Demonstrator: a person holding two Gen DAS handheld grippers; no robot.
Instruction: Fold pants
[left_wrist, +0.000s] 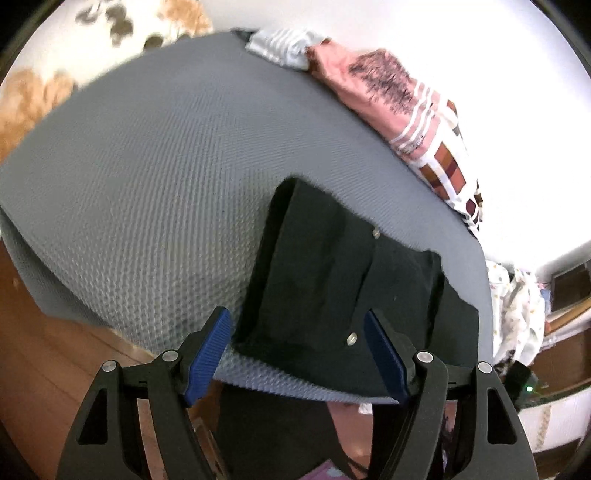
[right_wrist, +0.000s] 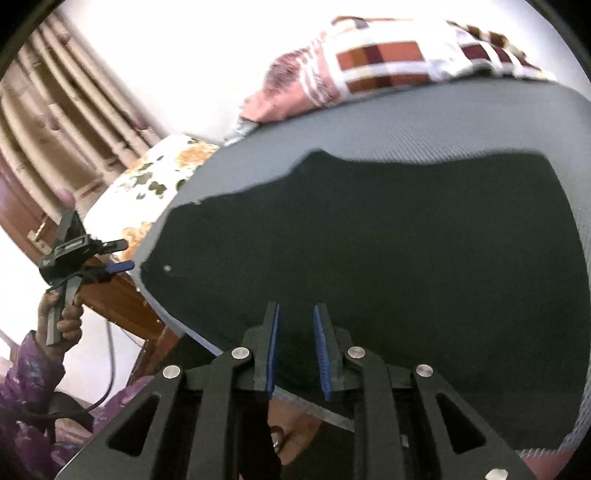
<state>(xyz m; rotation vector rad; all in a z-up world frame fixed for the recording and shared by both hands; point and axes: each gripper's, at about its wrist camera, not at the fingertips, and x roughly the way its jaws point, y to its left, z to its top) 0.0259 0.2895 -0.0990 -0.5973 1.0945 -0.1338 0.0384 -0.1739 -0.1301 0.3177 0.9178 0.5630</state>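
Dark pants (left_wrist: 325, 280) lie flat on a grey textured bed cover (left_wrist: 147, 184); in the right wrist view the pants (right_wrist: 369, 251) spread wide across the cover (right_wrist: 424, 118). My left gripper (left_wrist: 297, 332) is open and hovers over the waist end near a metal snap (left_wrist: 352, 336), at the bed's near edge. From the right wrist view the left gripper (right_wrist: 125, 254) appears beside the pants' left end, held by a hand (right_wrist: 64, 317). My right gripper (right_wrist: 295, 310) sits low over the pants' near edge, its blue pads (right_wrist: 320, 350) a narrow gap apart with nothing pinched between them.
A pink patterned blanket (left_wrist: 388, 96) and a striped cloth (left_wrist: 280, 48) lie at the far edge of the cover. A floral sheet (right_wrist: 155, 177) shows at the far left, next to the wooden bed frame (right_wrist: 118, 295). White dotted fabric (left_wrist: 517, 314) hangs at the right.
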